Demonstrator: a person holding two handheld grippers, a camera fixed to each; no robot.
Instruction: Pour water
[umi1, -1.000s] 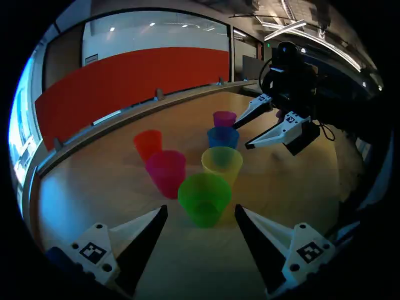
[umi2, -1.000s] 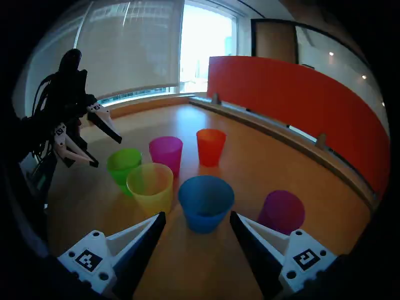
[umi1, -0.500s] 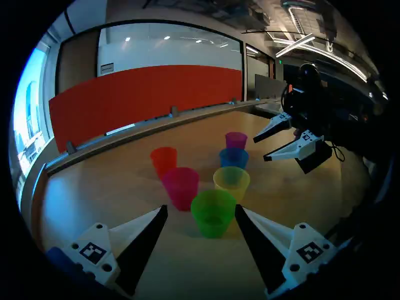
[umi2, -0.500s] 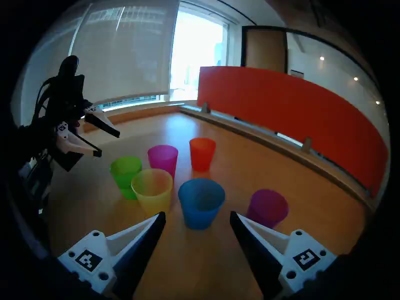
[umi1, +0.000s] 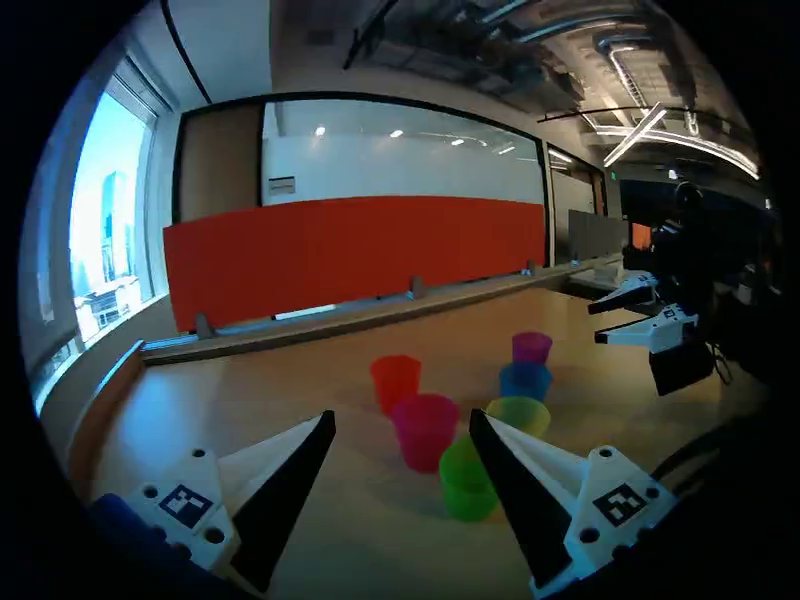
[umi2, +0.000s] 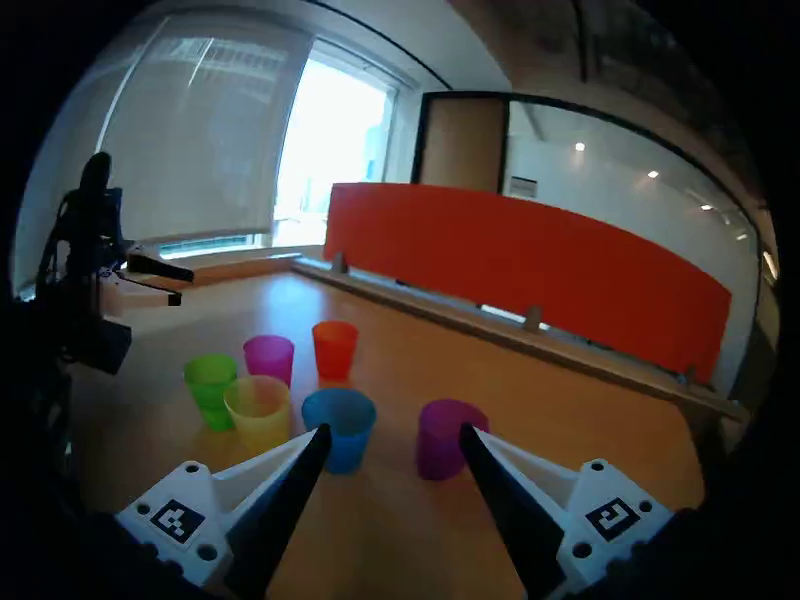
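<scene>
Six empty plastic cups stand clustered on the wooden table (umi1: 250, 420). In the left gripper view they are orange (umi1: 396, 381), magenta (umi1: 425, 432), green (umi1: 464, 483), yellow (umi1: 519, 413), blue (umi1: 525, 380) and purple (umi1: 531, 347). My left gripper (umi1: 400, 414) is open, above and short of them, with the green cup close by its right finger. My right gripper (umi2: 393, 428) is open too, with the blue cup (umi2: 341, 427) and purple cup (umi2: 448, 438) just beyond its tips. Each gripper shows far off in the other's view: right gripper (umi1: 605, 322), left gripper (umi2: 183, 287).
A long orange partition (umi1: 350, 250) runs behind a raised ledge (umi2: 520, 335) at the table's far edge. Bright windows (umi2: 330, 150) stand to one side. Bare wood lies around the green cup (umi2: 210, 390), magenta cup (umi2: 269, 358), orange cup (umi2: 334, 348) and yellow cup (umi2: 259, 413).
Both grippers have drawn back from the cups and tipped upward, so the cups look smaller and lower. Both stayed open. No cup has moved.
</scene>
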